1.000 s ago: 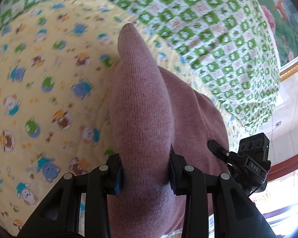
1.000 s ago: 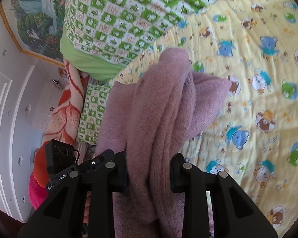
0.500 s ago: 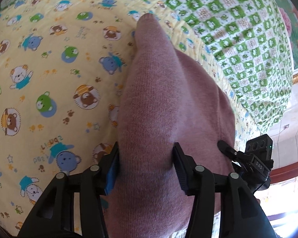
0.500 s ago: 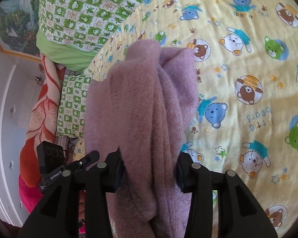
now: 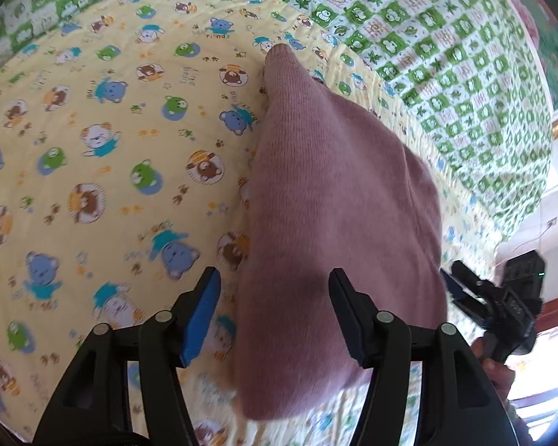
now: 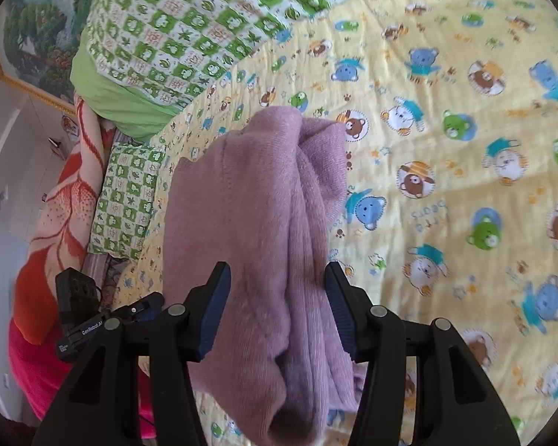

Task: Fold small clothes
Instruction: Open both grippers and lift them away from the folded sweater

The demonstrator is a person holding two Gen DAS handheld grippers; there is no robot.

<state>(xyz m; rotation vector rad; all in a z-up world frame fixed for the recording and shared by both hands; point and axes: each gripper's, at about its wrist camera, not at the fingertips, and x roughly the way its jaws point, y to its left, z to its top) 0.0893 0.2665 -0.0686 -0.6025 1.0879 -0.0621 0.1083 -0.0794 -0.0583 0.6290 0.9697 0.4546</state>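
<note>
On bed (image 5: 93, 193): L hand-held gripper (image 5: 275, 312) & R hand-held gripper (image 6: 277, 310) jaws just opened, pads apart; mauve knit sweater (image 5: 334, 223) between, released — fold laid down.

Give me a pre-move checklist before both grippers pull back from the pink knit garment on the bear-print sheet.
1. Left gripper released: ok. Its jaws have just been opening; there is a clear gap between the left pad and the pink knit garment, though the fabric lies against the right pad.
2. Right gripper released: cannot tell. Its jaws have just been opening, but fabric fills the space between them.
3. Garment resting on the bear-print sheet: ok at its far end; near the fingers, cannot tell.
4. Fold tidy: not ok. The right wrist view shows bunched ridges.
5. Clear of the green checked quilt: ok.
</note>
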